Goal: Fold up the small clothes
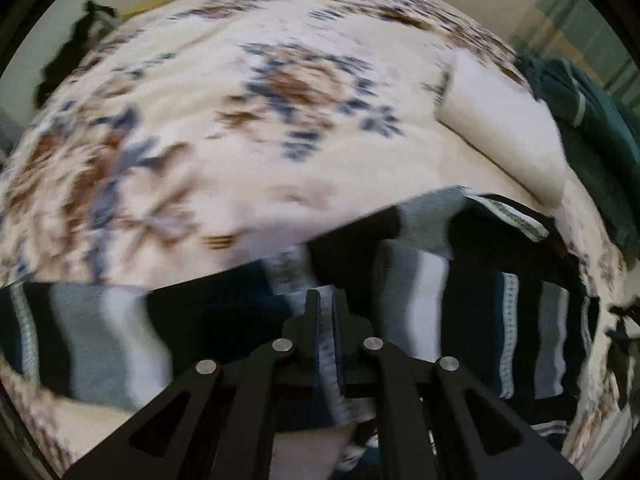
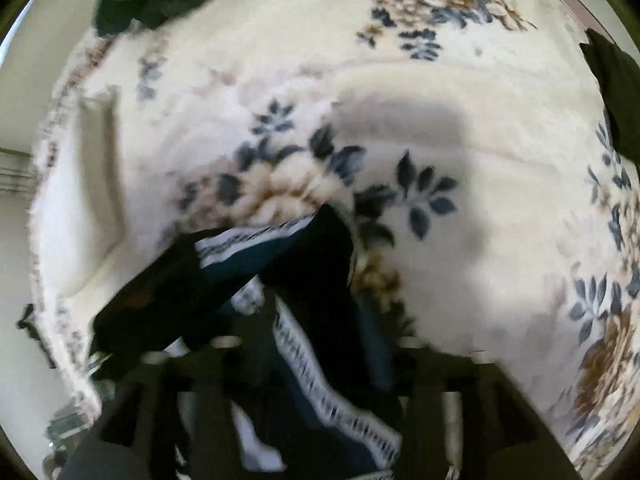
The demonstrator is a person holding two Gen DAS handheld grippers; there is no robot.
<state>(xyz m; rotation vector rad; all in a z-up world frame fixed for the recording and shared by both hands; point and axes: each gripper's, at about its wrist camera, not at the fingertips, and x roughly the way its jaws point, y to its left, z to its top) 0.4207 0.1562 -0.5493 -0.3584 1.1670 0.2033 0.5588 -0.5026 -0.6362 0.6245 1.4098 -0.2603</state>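
A striped garment (image 1: 432, 280) in black, grey, white and teal hangs stretched across the bottom of the left wrist view, over the floral bed cover (image 1: 240, 128). My left gripper (image 1: 327, 304) is shut on its upper edge, with cloth pinched between the fingers. In the right wrist view the same striped garment (image 2: 304, 280) drapes over my right gripper (image 2: 316, 344), which is blurred and mostly hidden by the cloth. Its fingers cannot be made out clearly.
A cream pillow (image 1: 504, 128) lies on the bed at the right and also shows in the right wrist view (image 2: 80, 208). A dark green garment (image 1: 592, 120) lies beyond it. Dark clothing (image 1: 76, 48) sits at the far left edge.
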